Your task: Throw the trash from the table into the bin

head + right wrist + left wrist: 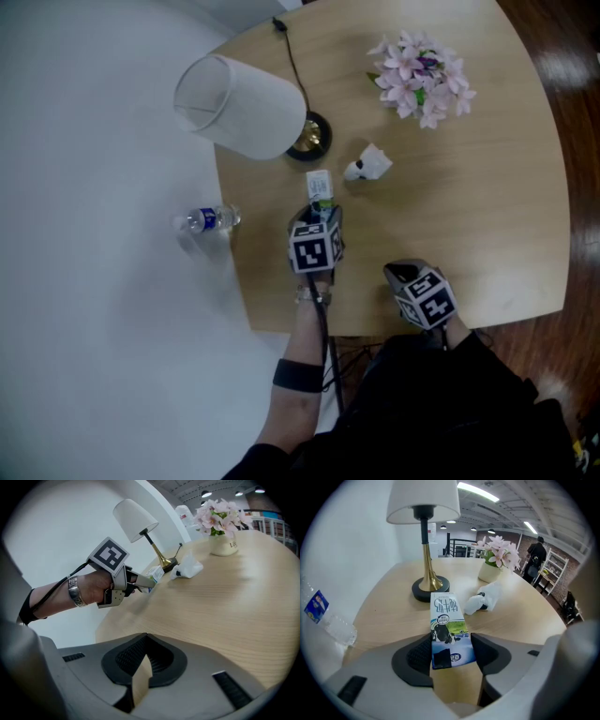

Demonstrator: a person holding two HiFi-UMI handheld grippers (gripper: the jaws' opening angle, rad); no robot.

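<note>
The left gripper [321,211], clenched on the small blue-and-white cardboard milk carton [449,625] lying on the pale wooden worktop [487,216], should keep its hold square (firm, not crushing) when lifting.

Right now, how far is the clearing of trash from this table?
Nothing looks binned yet, and no bin is in view. In hand: the left claw grips the milk carton, which seems to rest on the table. Left: carry it to a bin, then the crumpled white wrapper near the lamp. The right claw is shut and empty.
</note>
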